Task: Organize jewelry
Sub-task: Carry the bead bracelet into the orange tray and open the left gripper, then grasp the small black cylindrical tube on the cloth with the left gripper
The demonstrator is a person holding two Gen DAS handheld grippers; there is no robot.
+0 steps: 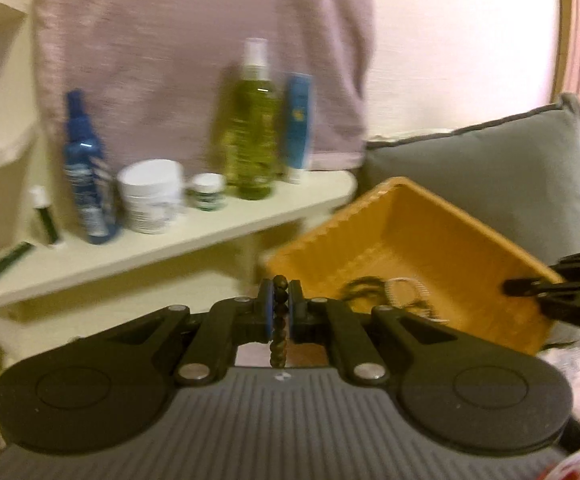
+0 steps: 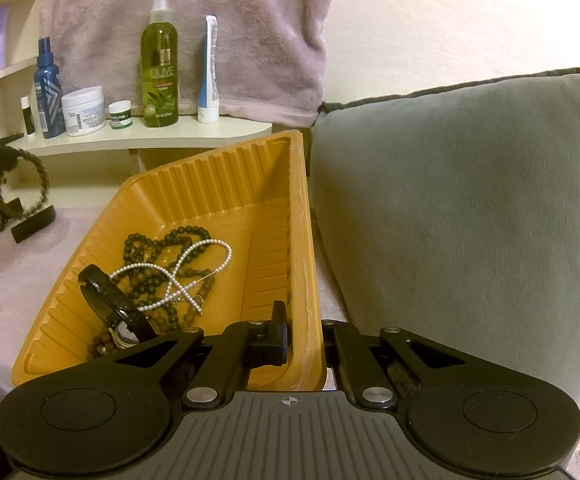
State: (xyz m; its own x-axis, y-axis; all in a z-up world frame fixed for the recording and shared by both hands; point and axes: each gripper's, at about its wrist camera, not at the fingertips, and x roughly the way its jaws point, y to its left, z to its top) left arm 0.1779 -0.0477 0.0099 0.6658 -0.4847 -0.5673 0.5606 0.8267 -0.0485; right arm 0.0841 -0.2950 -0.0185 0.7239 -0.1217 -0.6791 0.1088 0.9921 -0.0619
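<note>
Left claw [image 1: 278, 309] pinches a dark beaded bracelet [image 1: 279, 322], lifted clear of the orange tray [image 1: 486, 236] and dangling beside it; right claw [image 2: 305, 344] clamps the tray's near wall, tilting it. Inside lie a pearl strand [image 2: 193, 268], bead necklaces [image 2: 157, 248] and a black watch [image 2: 107, 296]. The thin pinch could let the bracelet slip, and a steeper tilt could spill the tangled pieces.
</note>
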